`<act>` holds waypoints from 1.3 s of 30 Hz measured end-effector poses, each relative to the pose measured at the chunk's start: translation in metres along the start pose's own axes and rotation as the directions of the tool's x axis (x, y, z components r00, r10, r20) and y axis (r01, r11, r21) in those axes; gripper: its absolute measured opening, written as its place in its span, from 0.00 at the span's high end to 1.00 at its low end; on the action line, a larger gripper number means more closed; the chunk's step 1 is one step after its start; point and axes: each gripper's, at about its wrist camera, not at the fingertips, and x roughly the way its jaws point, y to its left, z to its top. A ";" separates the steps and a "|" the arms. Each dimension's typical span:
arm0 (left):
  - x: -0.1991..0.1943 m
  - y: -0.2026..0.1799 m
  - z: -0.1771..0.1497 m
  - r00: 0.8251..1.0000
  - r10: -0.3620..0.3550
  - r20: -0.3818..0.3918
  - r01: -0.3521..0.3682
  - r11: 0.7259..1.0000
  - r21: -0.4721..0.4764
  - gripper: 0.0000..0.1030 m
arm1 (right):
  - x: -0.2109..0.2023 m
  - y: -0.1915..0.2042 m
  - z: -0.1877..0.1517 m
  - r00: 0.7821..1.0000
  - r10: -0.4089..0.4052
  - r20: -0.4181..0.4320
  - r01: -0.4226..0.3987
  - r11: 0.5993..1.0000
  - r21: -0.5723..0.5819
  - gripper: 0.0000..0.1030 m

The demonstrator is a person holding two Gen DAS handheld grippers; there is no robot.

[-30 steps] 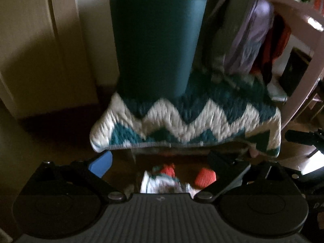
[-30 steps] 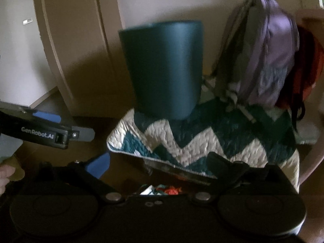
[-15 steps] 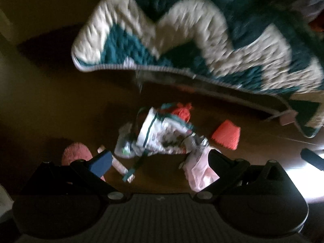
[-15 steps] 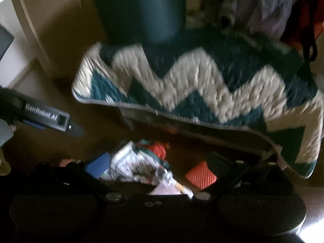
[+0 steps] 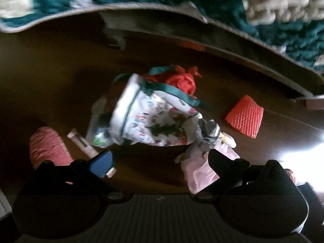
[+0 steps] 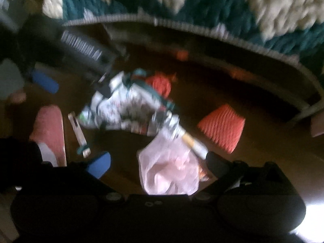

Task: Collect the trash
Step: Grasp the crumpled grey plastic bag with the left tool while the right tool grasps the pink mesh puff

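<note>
Trash lies on the dark floor under a chair. A white printed bag with green straps [image 5: 154, 119] [image 6: 125, 105] sits in the middle, with a red crumpled wrapper [image 5: 182, 81] [image 6: 160, 83] behind it. A pink plastic bag [image 5: 202, 168] [image 6: 170, 168] lies nearest. An orange foam net [image 5: 245, 115] [image 6: 222, 127] rests to the right, a pink net sleeve [image 5: 48, 147] [image 6: 50, 129] and a thin white tube [image 5: 85, 145] [image 6: 78, 129] to the left. My left gripper [image 5: 160, 160] hovers open above the floor. My right gripper [image 6: 159, 162] is open over the pink bag.
A teal and cream zigzag quilt [image 5: 263, 6] [image 6: 202, 2] hangs over the chair seat edge [image 5: 222, 46] above the trash. The left gripper's body [image 6: 81, 48] shows at the upper left of the right wrist view. Bright light falls on the floor [image 5: 303, 154] at the right.
Both grippers have tilted down and moved closer to the floor. The dark green bin and backpack have left the views; the trash pile now fills them.
</note>
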 end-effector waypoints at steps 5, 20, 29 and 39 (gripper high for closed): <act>0.038 -0.019 0.013 0.998 0.003 -0.061 -0.003 1.000 0.008 0.01 | 0.035 -0.015 -0.009 0.996 0.055 -0.072 -0.046 0.990 0.133 0.06; 0.113 -0.064 0.041 0.979 -0.111 -0.170 0.116 0.993 0.017 0.02 | 0.095 -0.030 -0.024 0.985 0.108 -0.137 -0.069 0.963 0.261 0.09; 0.139 -0.074 0.035 0.964 -0.095 -0.249 0.113 0.992 0.061 0.54 | 0.110 -0.036 -0.028 0.981 0.089 -0.175 -0.036 0.958 0.284 0.31; 0.111 -0.067 0.028 0.970 -0.093 -0.224 0.113 0.990 0.078 0.79 | 0.104 -0.040 -0.026 0.960 0.075 -0.269 0.003 0.961 0.278 0.89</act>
